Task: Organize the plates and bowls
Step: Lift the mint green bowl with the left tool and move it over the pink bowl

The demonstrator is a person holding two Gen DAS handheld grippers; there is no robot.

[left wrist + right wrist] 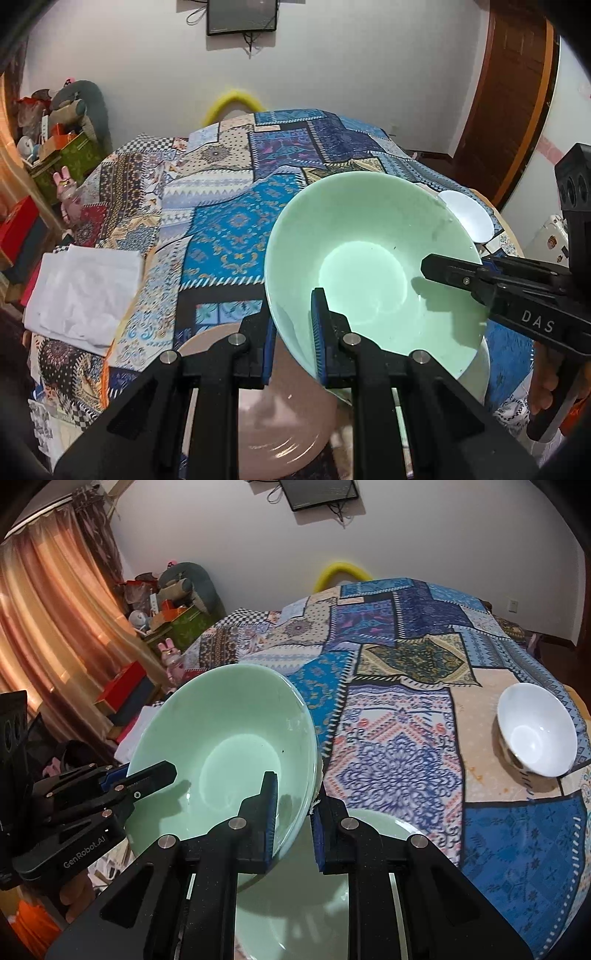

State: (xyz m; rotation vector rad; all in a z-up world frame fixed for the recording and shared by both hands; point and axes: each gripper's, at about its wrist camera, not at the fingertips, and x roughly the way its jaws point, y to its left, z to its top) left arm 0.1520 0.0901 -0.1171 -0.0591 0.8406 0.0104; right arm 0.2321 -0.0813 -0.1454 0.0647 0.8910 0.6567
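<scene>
A large mint green bowl [369,258] is held tilted between both grippers; it also shows in the right wrist view [229,746]. My left gripper [295,343] is shut on its near rim. My right gripper [293,823] is shut on the opposite rim and shows in the left wrist view [443,273]. My left gripper shows in the right wrist view [147,775]. A pink plate [280,424] lies under the left gripper. A second green dish [332,886] lies under the right gripper. A small white bowl [535,731] stands at the right, also seen in the left wrist view [469,218].
The table wears a patchwork blue cloth [424,664]. A folded white cloth [81,291] lies at the table's left edge. Boxes and toys [55,147] are piled by the far left wall. A wooden door [509,92] is at the right.
</scene>
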